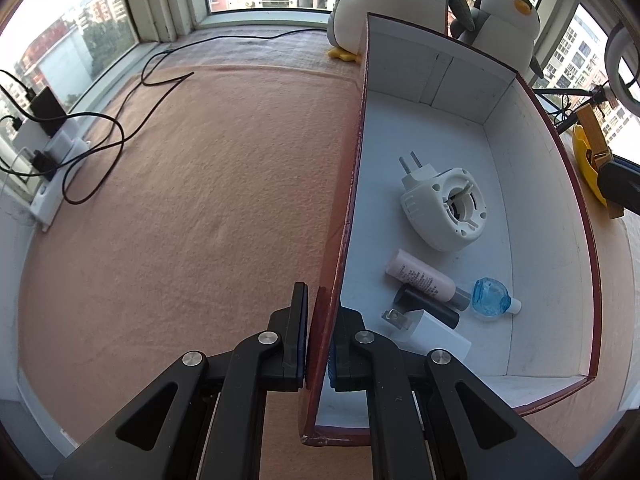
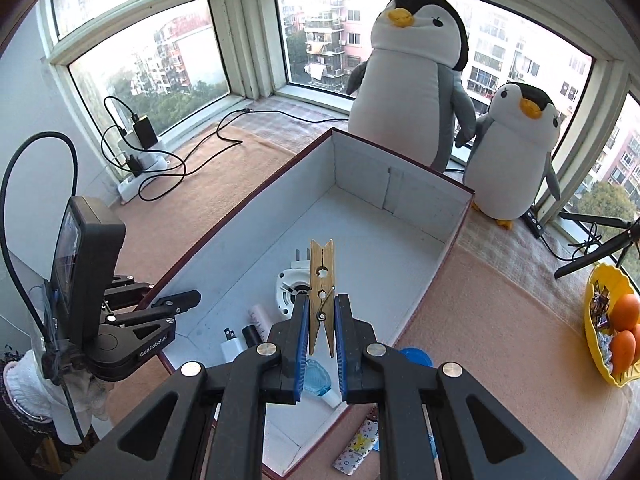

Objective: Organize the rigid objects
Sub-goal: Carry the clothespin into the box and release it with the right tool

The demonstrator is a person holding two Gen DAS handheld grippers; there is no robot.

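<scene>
Wooden clothespin (image 2: 322,294) pinched between the right gripper (image 2: 322,336) pads, held over the open box (image 2: 400,188), likely for dropping in beside the plug-in heater (image 1: 444,208), tubes and blue bottle (image 1: 493,295). Left gripper (image 1: 320,344) clamps the box's side wall, presumably steadying it on the peach cloth (image 1: 180,200).

Two plush penguins (image 2: 416,80) by the window at upper right; power strip (image 2: 138,168) with black cables at left; yellow fruit bowl (image 2: 600,364) at right edge.
</scene>
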